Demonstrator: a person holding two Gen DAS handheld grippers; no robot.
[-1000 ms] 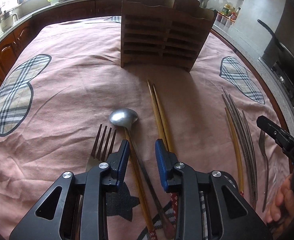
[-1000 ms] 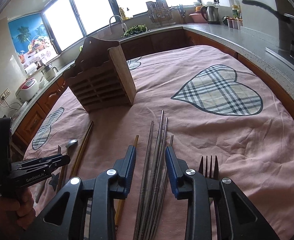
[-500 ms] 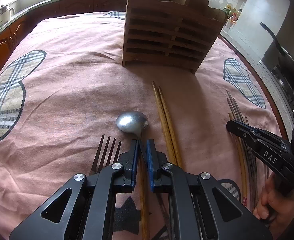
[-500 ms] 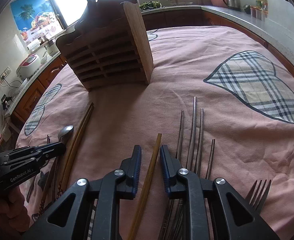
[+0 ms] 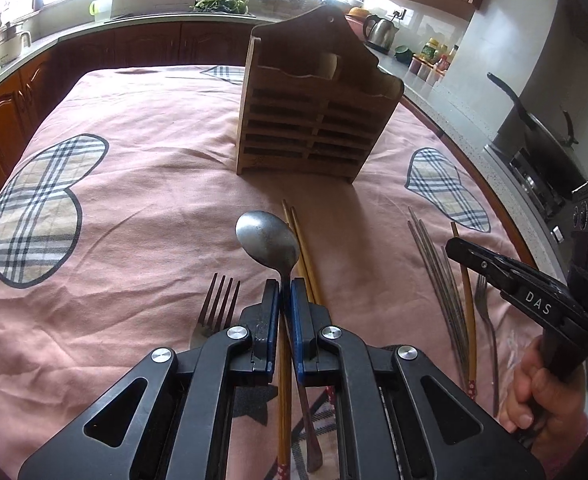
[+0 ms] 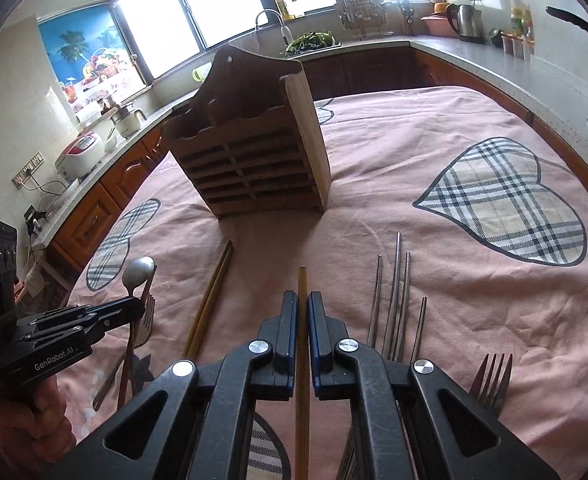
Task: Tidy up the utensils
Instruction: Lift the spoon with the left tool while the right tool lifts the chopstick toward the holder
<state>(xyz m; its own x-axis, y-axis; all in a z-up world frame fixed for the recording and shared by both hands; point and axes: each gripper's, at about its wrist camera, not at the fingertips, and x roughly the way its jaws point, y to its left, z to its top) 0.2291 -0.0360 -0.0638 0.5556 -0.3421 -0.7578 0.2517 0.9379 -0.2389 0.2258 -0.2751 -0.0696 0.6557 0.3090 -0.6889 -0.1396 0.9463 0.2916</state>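
Note:
My left gripper is shut on the handle of a metal spoon and holds it lifted, bowl forward. My right gripper is shut on a wooden chopstick that points forward. The wooden slatted utensil holder stands upright at the middle of the table; it also shows in the right wrist view. On the pink cloth lie a fork, a pair of wooden chopsticks, several metal chopsticks and another fork.
The pink tablecloth has plaid heart patches. Kitchen counters surround the table, with a kettle, a rice cooker and a pan on a stove at the right.
Both grippers have closed, the left on the spoon and the right on the wooden chopstick, and both have risen from the cloth with them.

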